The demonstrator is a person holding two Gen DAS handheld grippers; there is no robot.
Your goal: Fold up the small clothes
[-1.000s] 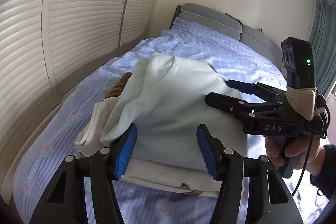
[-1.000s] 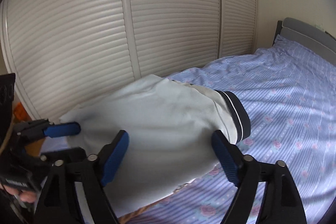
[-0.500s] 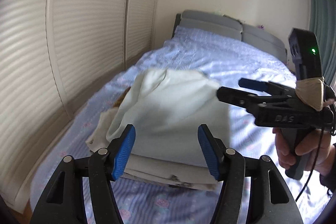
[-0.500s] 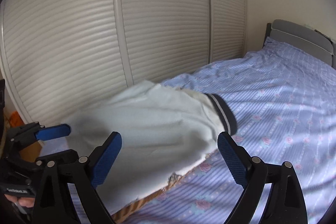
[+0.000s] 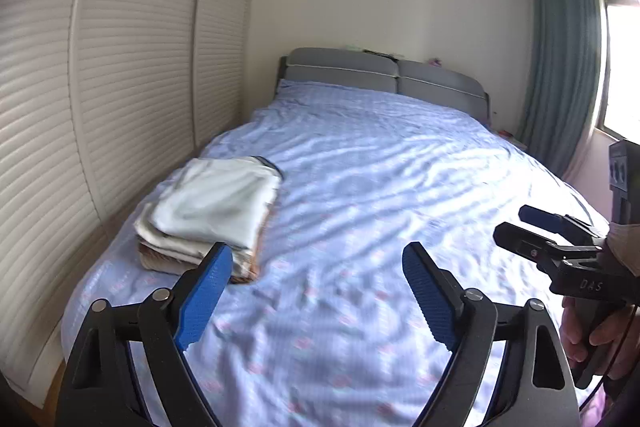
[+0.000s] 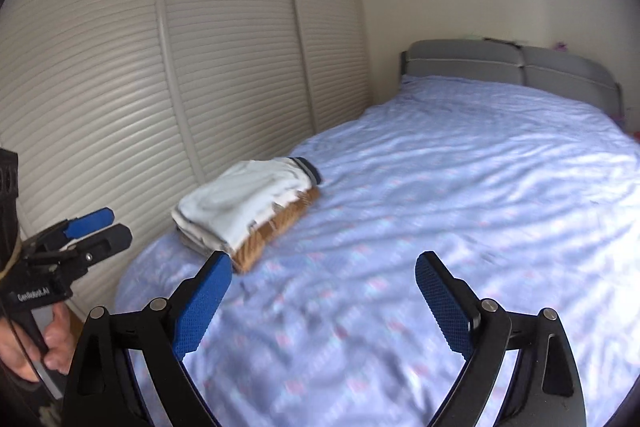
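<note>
Pale folded clothes [image 5: 216, 203] are sitting ahead-left of both empty, wide-open hand-held grippers, left [image 5: 316, 291] nearer than right [image 6: 322, 297], jaws just been spreading.

Folded clothes stack [image 5: 212, 211] on blue-sheeted bed [image 5: 380, 187]

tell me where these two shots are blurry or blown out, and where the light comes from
Left wrist view: the window at the right edge is blown out, daylight streaks across the bedsheet, the near sheet and the folded clothes stack are smeared. Right wrist view: no window in frame, the same soft smear on the near sheet, and fisheye bending on the slatted doors.
</note>
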